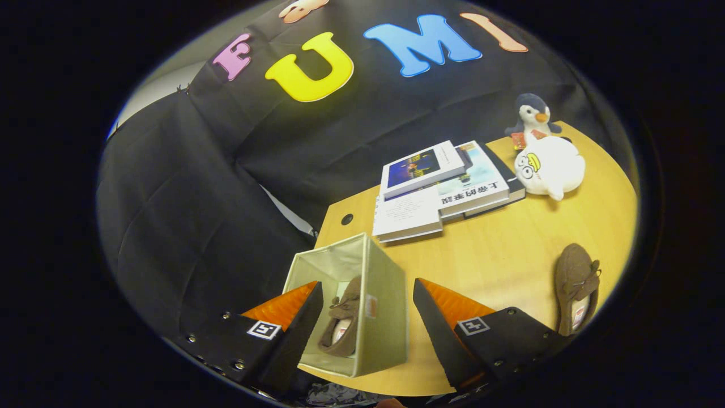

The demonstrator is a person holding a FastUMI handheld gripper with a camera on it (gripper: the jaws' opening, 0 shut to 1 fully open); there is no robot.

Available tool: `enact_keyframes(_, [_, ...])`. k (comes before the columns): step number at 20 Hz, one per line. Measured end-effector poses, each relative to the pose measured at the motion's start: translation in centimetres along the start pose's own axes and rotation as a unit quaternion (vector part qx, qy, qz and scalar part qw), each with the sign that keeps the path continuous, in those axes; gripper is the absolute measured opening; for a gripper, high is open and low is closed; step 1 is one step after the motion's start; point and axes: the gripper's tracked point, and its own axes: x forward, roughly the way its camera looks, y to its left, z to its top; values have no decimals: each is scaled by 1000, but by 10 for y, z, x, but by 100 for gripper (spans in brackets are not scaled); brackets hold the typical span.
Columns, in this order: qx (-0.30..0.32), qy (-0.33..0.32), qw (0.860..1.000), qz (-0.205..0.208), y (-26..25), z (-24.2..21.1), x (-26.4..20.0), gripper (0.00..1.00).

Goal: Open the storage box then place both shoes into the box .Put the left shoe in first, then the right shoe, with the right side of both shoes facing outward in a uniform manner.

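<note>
Sitting on a yellow wooden table is one storage box, pale and made of cloth, with its top open. One brown shoe lies inside the box, leaning on its side against the box wall. A second brown shoe lies flat on the table, well apart from the box, off to its right.

The gripper hangs above the box. Its two fingers are spread wide and hold nothing. The box and the shoe inside it show in the gap between the fingers.

Beyond the box, farther back on the table, three books lie in a loose pile. Just beside the books sit two soft toys: one white round toy and one grey penguin right behind it. One small dark hole sits in the table top beyond the box, near the table's back edge.
</note>
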Motion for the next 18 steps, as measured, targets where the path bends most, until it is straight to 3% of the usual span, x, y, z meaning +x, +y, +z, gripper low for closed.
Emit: enact_keyframes(18, [-50,-22,989,-137,-200,19,-91,98])
